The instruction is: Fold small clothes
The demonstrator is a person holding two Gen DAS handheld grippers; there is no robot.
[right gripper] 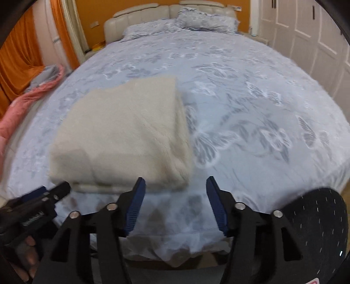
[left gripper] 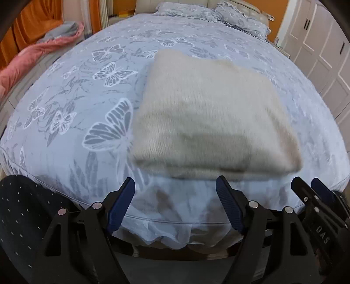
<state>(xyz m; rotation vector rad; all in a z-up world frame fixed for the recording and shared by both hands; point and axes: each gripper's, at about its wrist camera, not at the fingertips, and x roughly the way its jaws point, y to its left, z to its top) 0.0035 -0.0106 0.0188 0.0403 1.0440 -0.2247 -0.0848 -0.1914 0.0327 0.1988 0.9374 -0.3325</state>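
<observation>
A cream fuzzy garment [left gripper: 210, 118] lies folded into a thick rectangle on the bed near its front edge; it also shows in the right wrist view [right gripper: 122, 135]. My left gripper [left gripper: 175, 187] is open and empty, held just in front of the garment's near edge, apart from it. My right gripper [right gripper: 175, 185] is open and empty, in front of the garment's right corner. The right gripper shows at the lower right of the left wrist view [left gripper: 310, 187]. The left gripper shows at the lower left of the right wrist view [right gripper: 52, 190].
The bed [left gripper: 87, 91] has a pale blue butterfly-print cover and pillows [right gripper: 205, 19] at the headboard. A pink and grey quilt [left gripper: 39, 48] lies left of the bed. White wardrobe doors [right gripper: 306, 32] stand on the right. Dark dotted clothing [left gripper: 24, 214] fills the lower corner.
</observation>
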